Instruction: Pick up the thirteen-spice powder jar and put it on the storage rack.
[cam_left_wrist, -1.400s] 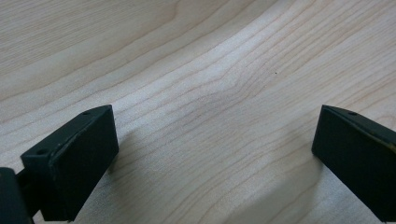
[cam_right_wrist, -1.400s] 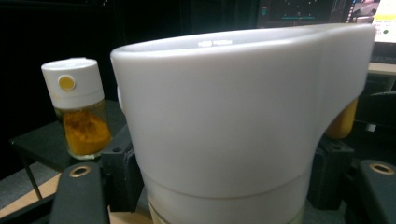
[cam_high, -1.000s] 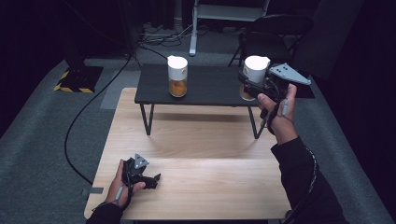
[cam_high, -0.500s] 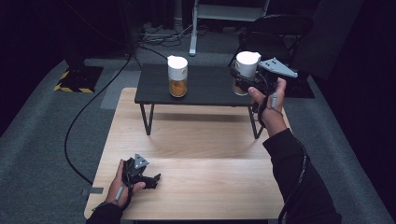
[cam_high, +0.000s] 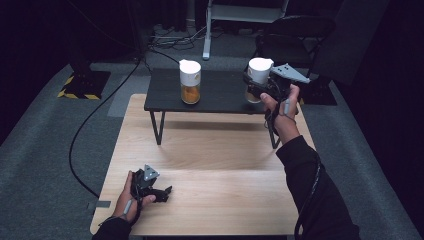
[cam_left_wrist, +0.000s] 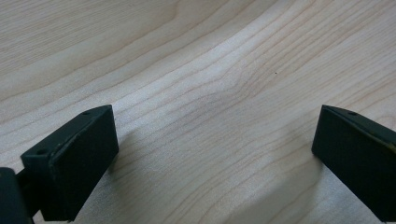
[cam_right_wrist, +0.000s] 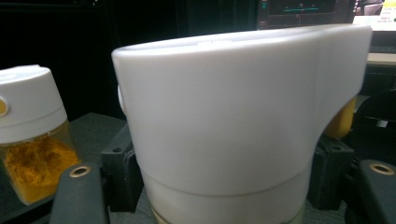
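Right tool clamps the white-lidded jar; the left is far off.

The right tool (cam_high: 261, 88) grips an upright spice jar (cam_right_wrist: 233, 126) over the dark counter's (cam_high: 220, 102) right end, a second turmeric-coloured jar (cam_high: 190, 82) well to its left. The left tool (cam_high: 152, 189) rests open-jawed on the wooden counter (cam_left_wrist: 224, 84), holding nothing.

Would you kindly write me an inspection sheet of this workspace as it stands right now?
Surface: light wooden table; a low black table at its far edge.
Job's things: two white-capped jars; left jar with orange powder stands on the black table; right jar sits between the right gripper's jaws.
Clutter: nothing seen.
Grippers: left gripper open, resting on the wood; right gripper shut on the right jar.
Cables: black cable across the floor at left.
Surroundings: grey carpet, dark chair.
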